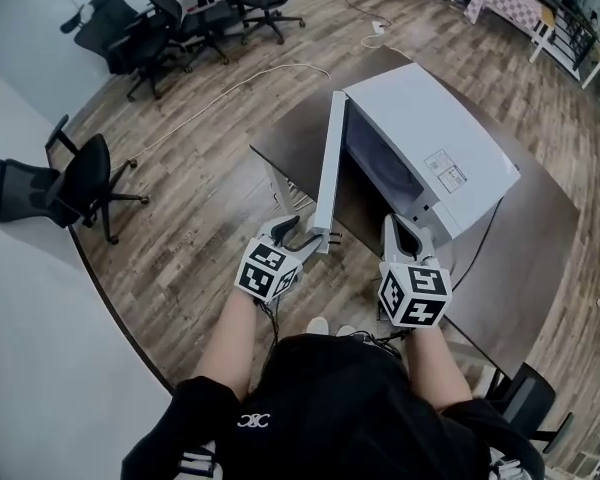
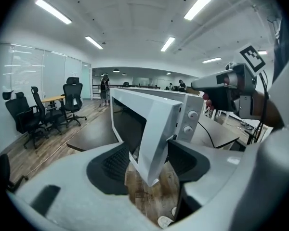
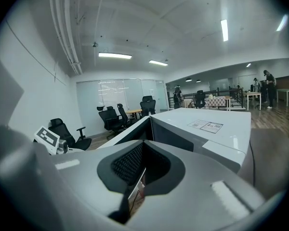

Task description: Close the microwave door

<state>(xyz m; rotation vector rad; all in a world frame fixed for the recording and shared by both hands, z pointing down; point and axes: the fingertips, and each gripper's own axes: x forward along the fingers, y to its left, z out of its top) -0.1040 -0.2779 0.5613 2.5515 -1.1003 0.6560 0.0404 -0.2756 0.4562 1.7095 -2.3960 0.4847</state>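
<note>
My left tool (image 1: 308,236) stands spread, ribbed black pads (image 2: 113,165) flanking the flat white microwave door (image 1: 328,158). My right tool (image 1: 398,226) is pressed together.

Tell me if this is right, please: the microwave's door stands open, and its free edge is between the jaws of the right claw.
Not quite. The door of the microwave does stand open, but its free edge is between the open jaws of the left claw, not the right. The left gripper view shows this plainly. In the head view, the right claw is at the microwave's front, away from the door.
</note>
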